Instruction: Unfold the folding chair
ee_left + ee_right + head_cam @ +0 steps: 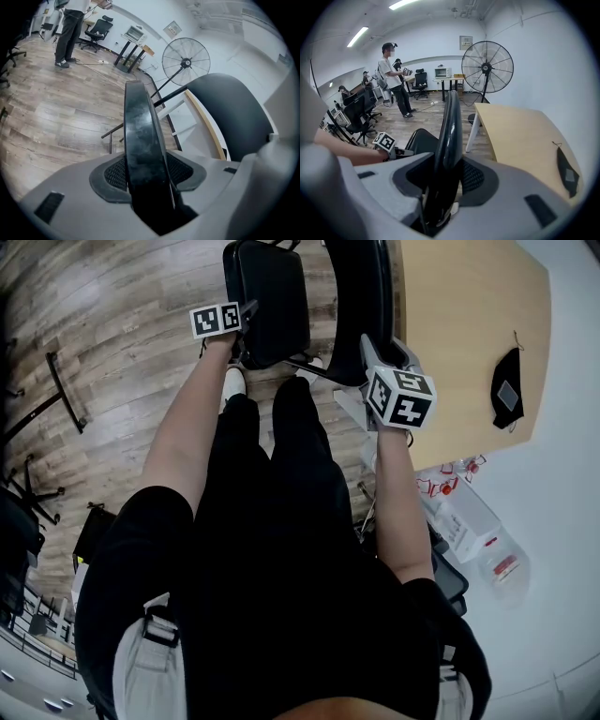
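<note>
Head view, looking steeply down: a person in black trousers is seen standing on a wood-plank floor (122,352), w/ a gripper held in each hand. The folding chair (309,306), black, is set directly in front of the feet, just beside a light wooden table (459,334) on the R.

L gripper (246,334): fingers are pinched on the chair's seat (272,296). In the L gripper view the seat is shown edge-on and upright between the jaws, w/ a mesh pad (115,172) pressed against each face.

R gripper (370,348): fingers are clamped on the backrest (356,296). In the R gripper view its thin glossy edge is shown rising between the jaws, w/ the pads (473,177) touching it on both sides.

Seat and backrest are seen apart, the seat to the L and the backrest next to the table.

A small black item (508,390) is laid near the table's far R edge. In the bkgd a standing fan (487,67) is placed by the wall, and another person (393,75) is seen standing among desks and office chairs.
</note>
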Demonstrator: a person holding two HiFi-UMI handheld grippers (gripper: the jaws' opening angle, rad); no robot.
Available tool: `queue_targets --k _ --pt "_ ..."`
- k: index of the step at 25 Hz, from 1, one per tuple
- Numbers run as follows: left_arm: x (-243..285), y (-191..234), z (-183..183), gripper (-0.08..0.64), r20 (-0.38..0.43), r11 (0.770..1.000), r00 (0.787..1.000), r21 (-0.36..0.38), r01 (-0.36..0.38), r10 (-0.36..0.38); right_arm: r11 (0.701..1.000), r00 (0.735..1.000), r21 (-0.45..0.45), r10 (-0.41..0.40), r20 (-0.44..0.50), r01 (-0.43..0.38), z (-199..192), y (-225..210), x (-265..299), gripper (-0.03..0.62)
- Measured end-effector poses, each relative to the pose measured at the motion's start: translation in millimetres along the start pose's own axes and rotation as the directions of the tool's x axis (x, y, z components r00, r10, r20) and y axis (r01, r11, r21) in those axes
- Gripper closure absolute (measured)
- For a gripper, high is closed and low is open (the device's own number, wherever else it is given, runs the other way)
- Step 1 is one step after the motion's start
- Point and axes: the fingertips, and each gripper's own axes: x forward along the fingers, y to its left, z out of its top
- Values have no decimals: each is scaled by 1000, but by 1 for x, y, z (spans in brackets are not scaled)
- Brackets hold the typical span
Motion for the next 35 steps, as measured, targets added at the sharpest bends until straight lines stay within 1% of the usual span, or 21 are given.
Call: queue_targets --k 7,12,16,21,25,31,35 --pt "-8 51 -5 339 -5 999 999 -31 44 -44 1000 1000 7 -11 -13 11 -6 8 15 446" --pt "-8 77 -9 333 -12 996 997 -46 81 -82 999 999 19 -32 -34 33 -12 5 23 443" --pt "-8 95 -10 330 -11 994 995 -57 96 -97 999 998 25 -40 -44 41 -16 1 30 439" --pt "-7 118 -16 325 -20 991 993 -76 112 -114 999 997 21 -40 -60 41 -22 0 38 436" --pt "-6 147 -20 321 -25 987 991 -98 130 -133 999 996 21 -37 -75 39 -25 6 50 434" --pt "-3 188 -28 316 -6 980 987 -125 157 -159 999 996 45 -17 -87 21 -35 9 66 434" --pt "2 226 -29 313 10 974 985 -149 171 -172 999 995 40 -12 -96 16 -36 23 86 434"
